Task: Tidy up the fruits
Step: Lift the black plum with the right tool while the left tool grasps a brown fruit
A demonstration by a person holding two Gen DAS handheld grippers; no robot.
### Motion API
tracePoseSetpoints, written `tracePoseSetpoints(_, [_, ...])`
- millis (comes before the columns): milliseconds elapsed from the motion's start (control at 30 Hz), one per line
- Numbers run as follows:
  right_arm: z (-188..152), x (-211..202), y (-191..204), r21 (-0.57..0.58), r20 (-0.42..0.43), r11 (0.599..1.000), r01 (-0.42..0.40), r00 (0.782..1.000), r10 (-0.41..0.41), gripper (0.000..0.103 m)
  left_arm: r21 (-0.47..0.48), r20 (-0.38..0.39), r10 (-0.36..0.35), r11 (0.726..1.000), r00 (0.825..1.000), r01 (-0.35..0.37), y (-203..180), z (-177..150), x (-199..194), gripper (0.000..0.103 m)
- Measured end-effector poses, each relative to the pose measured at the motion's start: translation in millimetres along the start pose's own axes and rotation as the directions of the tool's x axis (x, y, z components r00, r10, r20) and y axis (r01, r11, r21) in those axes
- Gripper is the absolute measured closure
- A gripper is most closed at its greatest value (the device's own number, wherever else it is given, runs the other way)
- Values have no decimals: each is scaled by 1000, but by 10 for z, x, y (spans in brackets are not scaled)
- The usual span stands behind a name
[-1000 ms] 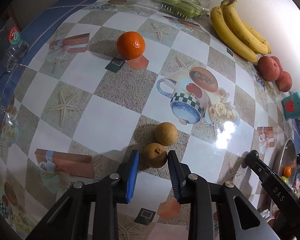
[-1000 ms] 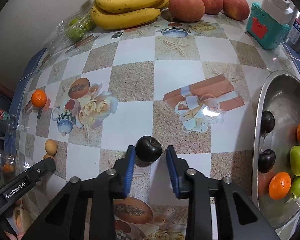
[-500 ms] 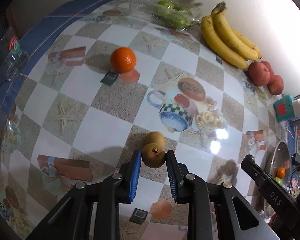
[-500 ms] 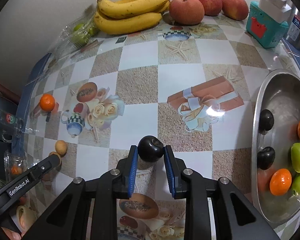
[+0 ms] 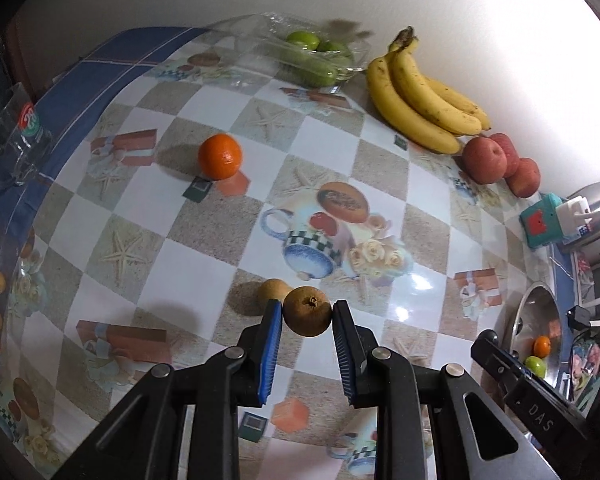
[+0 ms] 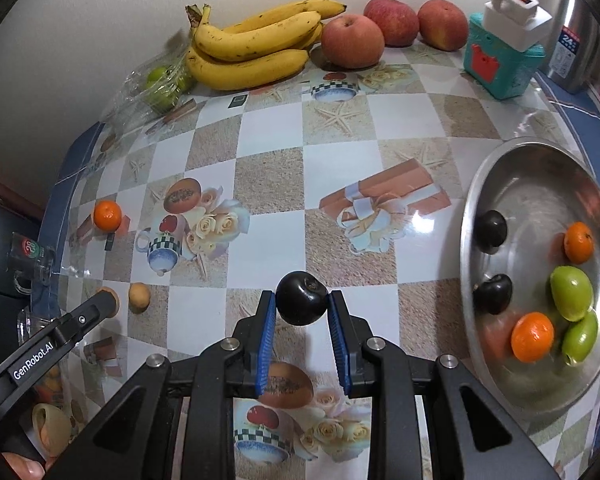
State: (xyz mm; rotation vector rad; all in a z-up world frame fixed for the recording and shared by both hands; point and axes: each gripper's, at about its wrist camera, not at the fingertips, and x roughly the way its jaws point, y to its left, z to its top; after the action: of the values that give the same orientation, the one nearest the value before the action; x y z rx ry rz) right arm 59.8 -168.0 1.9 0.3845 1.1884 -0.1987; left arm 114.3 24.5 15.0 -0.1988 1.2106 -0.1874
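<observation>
My left gripper (image 5: 306,314) is shut on a small brown fruit (image 5: 307,311) and holds it above the table. A second brown fruit (image 5: 271,293) lies on the table just behind it. My right gripper (image 6: 302,306) is shut on a dark plum (image 6: 301,298), lifted off the table. A steel bowl (image 6: 496,168) at the right holds two dark plums (image 6: 490,231), two oranges (image 6: 533,336) and two green fruits (image 6: 571,292). A loose orange (image 5: 219,156) sits at the far left of the table.
Bananas (image 6: 252,46) and three red apples (image 6: 352,40) line the back wall. Green fruits in a clear plastic pack (image 5: 312,54) lie at the back left. A teal toy box (image 6: 500,60) stands at the back right. A glass mug (image 5: 16,136) stands at the left edge.
Both grippers closed on their fruits and lifted them: the left on the brown fruit, the right on the dark plum. Both have risen, so the table looks farther away.
</observation>
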Motion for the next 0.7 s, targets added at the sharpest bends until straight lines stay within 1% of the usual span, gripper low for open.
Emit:
tracePoseSetpoints(167, [-39,-140,-99,61,11,998,-33,999,33,76,52,-1,-12,999,1000,12,-261,-56,16,75])
tracePoseSetpoints(233, [-44,-188,-130,66,18,997,-35,999,34,76,80,-9,-16,997,1000,17,-363,-94,31,75])
tracePoseSetpoints(333, [-30,-257,-227,75,31,997,-13,999,11,76,106,-20,-22,994,1000,24,-480,-132,57,75])
tracePoseSetpoints(433, [-19,-301,-380,103,36,995,-8,999,5,76,133,-15,-17,991,1000,19,-591,-167,43,75])
tracePoseSetpoints(567, [-15,-347,-620,154,41,988,18,999,-25,76,170,-6,-21,985,1000,22,-745,-221,4,75])
tracePoseSetpoints(700, [-7,-402,-841,205,50,979,21,998,-32,76,225,-7,-36,974,999,37,-982,-316,-26,75])
